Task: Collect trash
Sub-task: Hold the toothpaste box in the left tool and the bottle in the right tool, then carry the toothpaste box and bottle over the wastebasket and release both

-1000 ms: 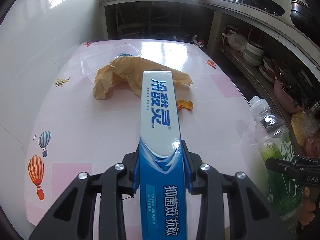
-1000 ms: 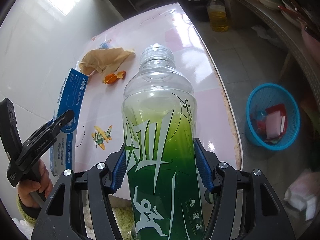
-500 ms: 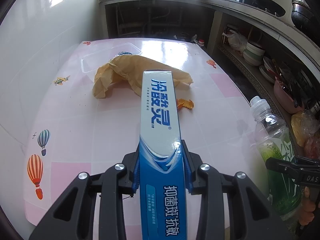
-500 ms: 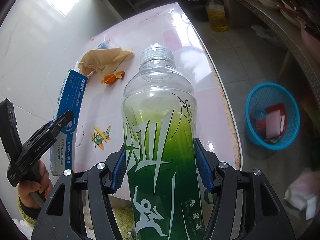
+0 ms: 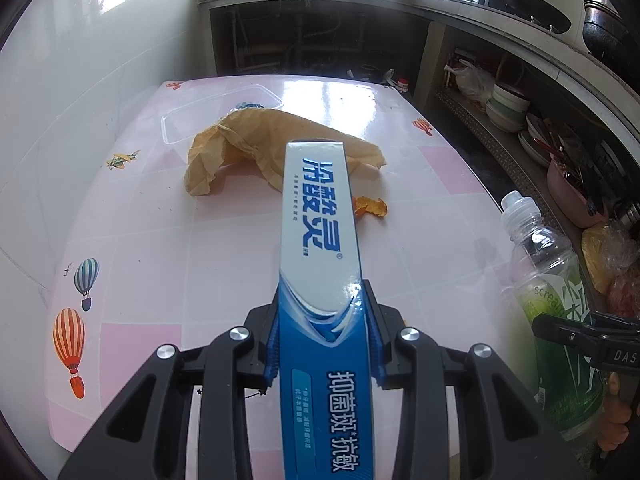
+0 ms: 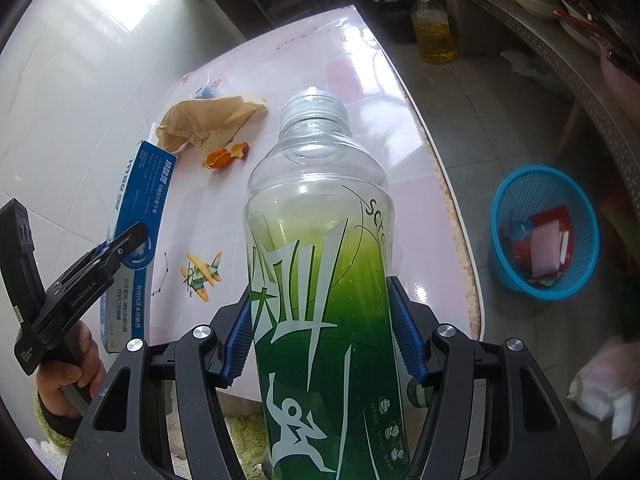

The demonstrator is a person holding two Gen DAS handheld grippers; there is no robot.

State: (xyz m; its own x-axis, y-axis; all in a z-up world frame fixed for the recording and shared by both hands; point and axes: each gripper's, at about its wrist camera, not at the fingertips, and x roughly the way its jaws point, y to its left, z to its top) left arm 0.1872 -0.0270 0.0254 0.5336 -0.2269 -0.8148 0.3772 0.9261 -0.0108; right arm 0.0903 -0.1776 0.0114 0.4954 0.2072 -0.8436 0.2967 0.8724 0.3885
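My left gripper (image 5: 322,328) is shut on a long blue-and-white toothpaste box (image 5: 318,232) that sticks out forward above the pink table (image 5: 160,248). My right gripper (image 6: 322,344) is shut on a clear plastic bottle with a green label (image 6: 320,264), held upright near the table's right edge. On the table lie a crumpled brown paper bag (image 5: 256,148) and orange peel (image 5: 370,208). The right wrist view also shows the toothpaste box (image 6: 138,208), the paper bag (image 6: 204,124), the peel (image 6: 224,156) and a hand on the left gripper's handle.
A blue basket (image 6: 546,232) holding trash stands on the floor right of the table. A clear plastic tray (image 5: 192,120) lies behind the paper bag. A jug of yellow oil (image 6: 432,28) stands on the floor. Shelves with bowls (image 5: 508,108) run along the right.
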